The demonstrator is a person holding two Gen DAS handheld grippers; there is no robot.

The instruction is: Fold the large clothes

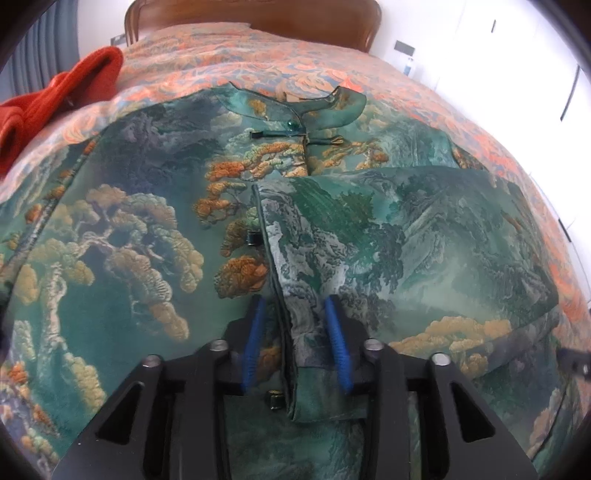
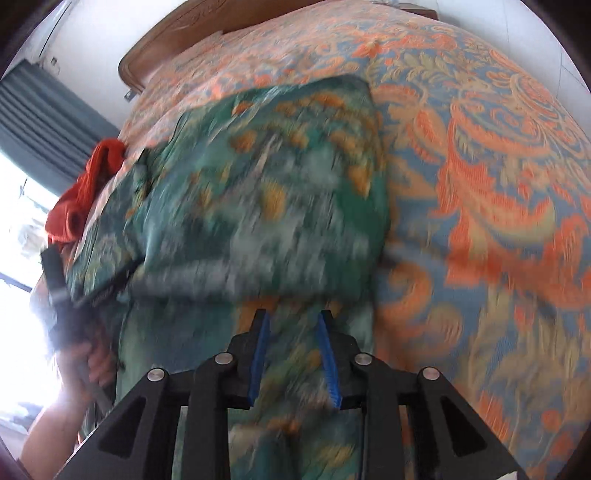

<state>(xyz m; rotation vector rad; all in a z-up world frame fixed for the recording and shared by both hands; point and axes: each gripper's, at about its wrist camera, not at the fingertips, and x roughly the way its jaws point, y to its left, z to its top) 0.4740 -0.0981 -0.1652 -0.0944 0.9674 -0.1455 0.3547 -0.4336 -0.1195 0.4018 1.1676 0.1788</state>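
on the bedspread (image 1: pixel 207 70) the green jacket (image 1: pixel 129 229) lies; left gripper (image 1: pixel 295 306) released astride its folded sleeve (image 1: pixel 406 236), right gripper (image 2: pixel 293 321) parted, gripping nothing.

Home bedroom: bed under orange-and-blue floral woven bedspread (image 2: pixel 480 177) filling the frame, carved brown wooden headboard (image 1: pixel 255 11) at top, grey-blue pleated curtain (image 2: pixel 44 122) beside bright window at left, white walls.

Orange-and-blue patterned bedspread (image 1: pixel 406 85) across the bed, wooden headboard (image 1: pixel 255 14) at the far end. Crumpled red garment (image 1: pixel 62 99) on the bedspread's left side. Grey-blue curtain (image 2: pixel 48 118) beside a bright window (image 2: pixel 22 221). White wall (image 1: pixel 498 55) behind.
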